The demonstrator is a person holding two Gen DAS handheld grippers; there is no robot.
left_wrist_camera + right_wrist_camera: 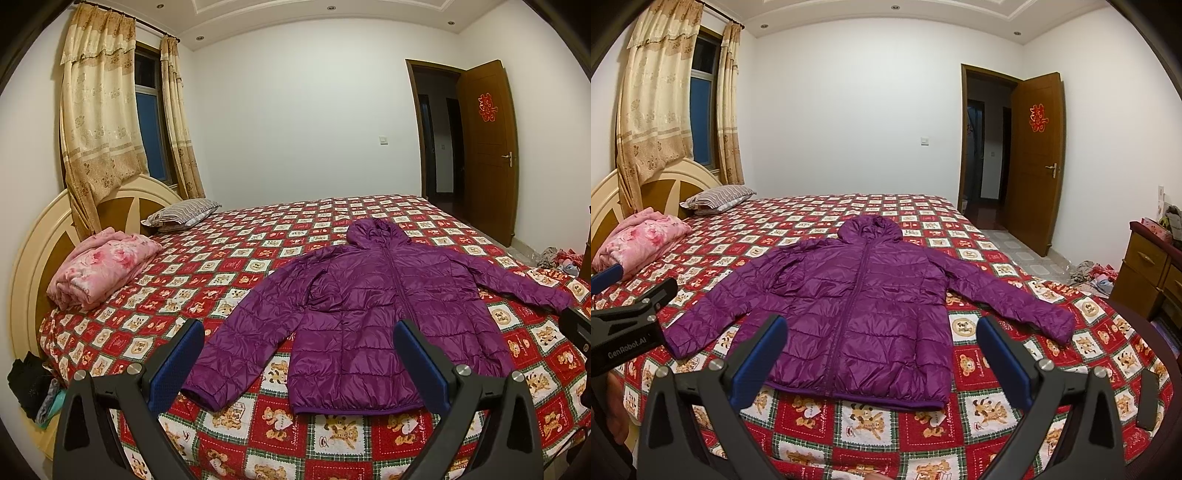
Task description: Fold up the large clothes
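While fingers (1001,363) gape — jacket (857,314) beyond, untouched

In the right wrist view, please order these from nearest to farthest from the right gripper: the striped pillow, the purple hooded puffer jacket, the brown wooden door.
From the right gripper:
1. Purple hooded puffer jacket, spread flat just ahead on the bed.
2. Striped pillow, far left, by the headboard.
3. Brown wooden door, open, beyond the bed on the right.

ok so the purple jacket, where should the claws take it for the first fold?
Probably the sleeve cuffs. The purple jacket lies flat, front up and zipped, hood away from the cameras, both sleeves splayed outward. Left claw could take the left sleeve's cuff from the outer side; right claw the right sleeve's cuff likewise. Both claws are open and above the bedspread, near the hem.
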